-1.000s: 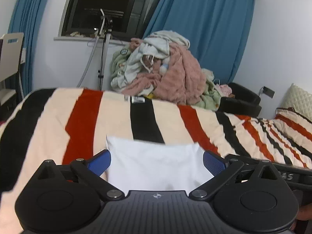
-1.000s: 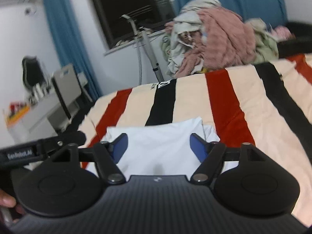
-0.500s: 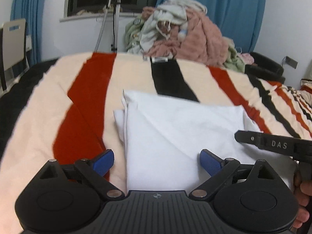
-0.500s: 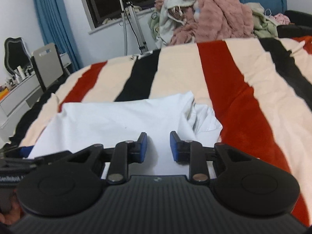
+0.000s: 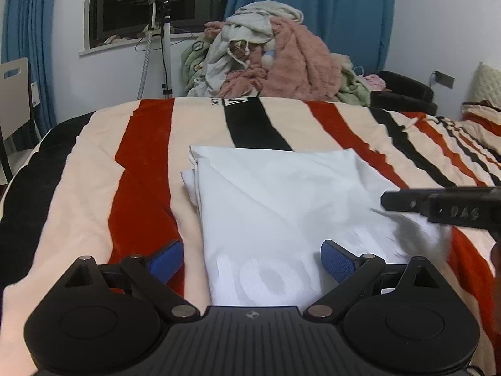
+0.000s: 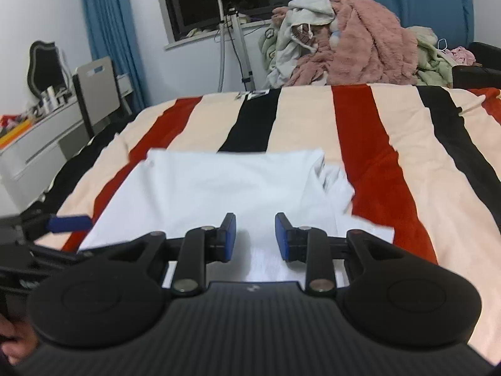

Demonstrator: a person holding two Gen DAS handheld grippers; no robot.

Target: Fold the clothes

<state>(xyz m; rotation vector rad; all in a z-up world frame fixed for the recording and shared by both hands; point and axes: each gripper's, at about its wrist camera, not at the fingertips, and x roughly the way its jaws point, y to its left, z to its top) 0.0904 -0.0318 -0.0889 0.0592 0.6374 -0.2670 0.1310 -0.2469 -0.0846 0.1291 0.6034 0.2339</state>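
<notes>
A white folded garment (image 5: pixel 281 206) lies flat on the striped blanket (image 5: pixel 94 172), also seen in the right wrist view as the garment (image 6: pixel 219 185). My left gripper (image 5: pixel 252 260) hovers low over its near left edge, jaws wide open, nothing between the pads. My right gripper (image 6: pixel 255 238) is over the garment's near right part; its jaws stand narrow with a clear gap and no cloth pinched. One of its fingers (image 5: pixel 438 205) shows from the side, with blurred cloth just under it. The left gripper's blue pad (image 6: pixel 70 222) shows at the left edge.
A heap of pink, white and green clothes (image 5: pixel 266 53) is piled beyond the far edge of the bed. A steamer stand (image 5: pixel 166 47) rises by the window. A desk and chair (image 6: pixel 62 119) stand at the left; a pillow (image 5: pixel 488 84) lies far right.
Both grippers have sunk toward the garment, which now fills more of each view. The right gripper's jaws went from wide to narrow. The left jaws stayed wide.
</notes>
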